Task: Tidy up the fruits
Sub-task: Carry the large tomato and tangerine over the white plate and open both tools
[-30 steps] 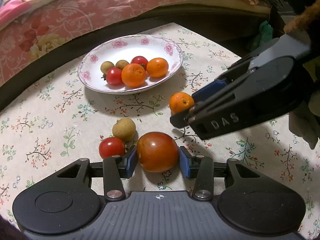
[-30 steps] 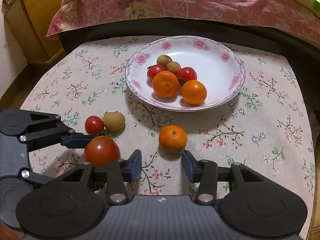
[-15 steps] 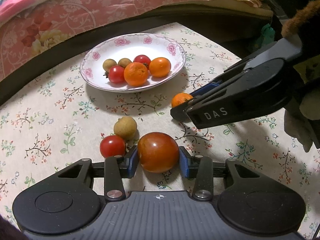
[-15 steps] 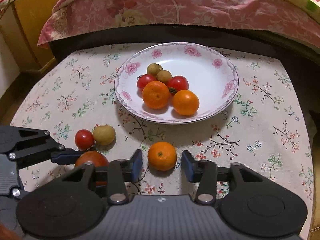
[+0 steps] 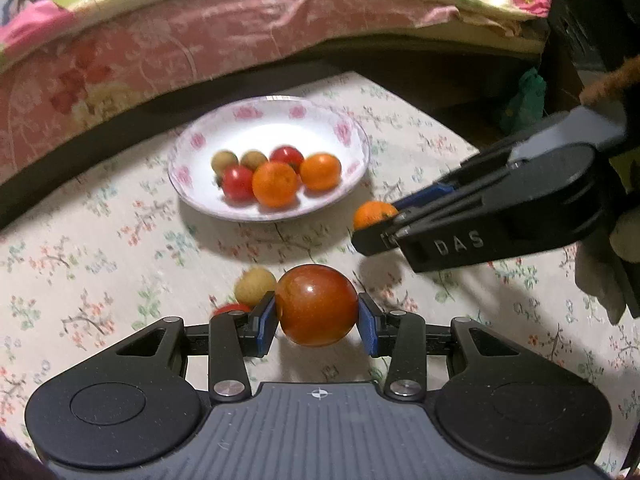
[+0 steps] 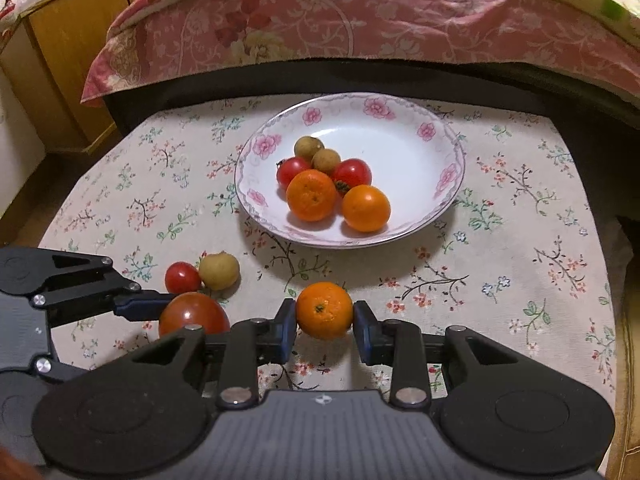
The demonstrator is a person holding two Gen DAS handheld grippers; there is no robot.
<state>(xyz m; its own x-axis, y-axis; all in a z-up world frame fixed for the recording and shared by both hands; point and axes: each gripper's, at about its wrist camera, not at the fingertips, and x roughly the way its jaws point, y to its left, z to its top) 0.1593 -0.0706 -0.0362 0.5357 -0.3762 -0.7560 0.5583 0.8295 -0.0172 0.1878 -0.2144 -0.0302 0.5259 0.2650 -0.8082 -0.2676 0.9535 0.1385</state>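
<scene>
Your left tongs [image 5: 317, 322] clamp the big tomato [image 5: 316, 304]; your right tongs [image 6: 325, 330] pinch the mandarin [image 6: 324, 310] on the surface [image 6: 500, 280], near the plate [image 6: 420, 224].

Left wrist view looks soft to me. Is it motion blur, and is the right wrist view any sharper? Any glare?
Left wrist view: the plate and tablecloth are smeared, while the big tomato stays crisp with small glints. Right wrist view: sharp throughout, the held orange shows its pores; both views bow the bed edge.
</scene>
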